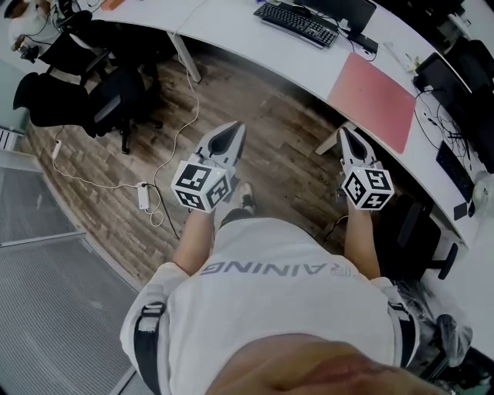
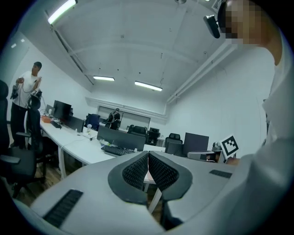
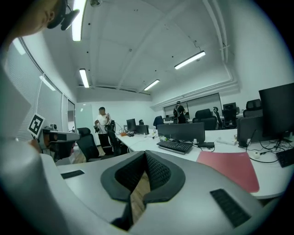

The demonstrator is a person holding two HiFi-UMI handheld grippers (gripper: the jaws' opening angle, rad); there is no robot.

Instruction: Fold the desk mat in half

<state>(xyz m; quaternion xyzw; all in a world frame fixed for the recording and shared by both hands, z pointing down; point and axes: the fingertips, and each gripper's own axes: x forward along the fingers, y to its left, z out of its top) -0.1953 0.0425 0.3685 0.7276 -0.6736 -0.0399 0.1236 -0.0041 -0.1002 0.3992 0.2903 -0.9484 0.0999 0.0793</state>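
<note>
Left tongs [image 1: 234, 129]: held out over the wooden floor [image 1: 116, 193] in front of the person, closed, pads together with nothing between them. Right tongs [image 1: 344, 133]: likewise closed and empty, tip near the edge of the curved white tabletop [image 1: 255, 46]. Red mat [image 1: 373, 100]: lies flat and unfolded on the tabletop just beyond the right tongs, touched by neither tongs, with a black keyboard [image 1: 297, 21] further along the tabletop to its left.
</note>
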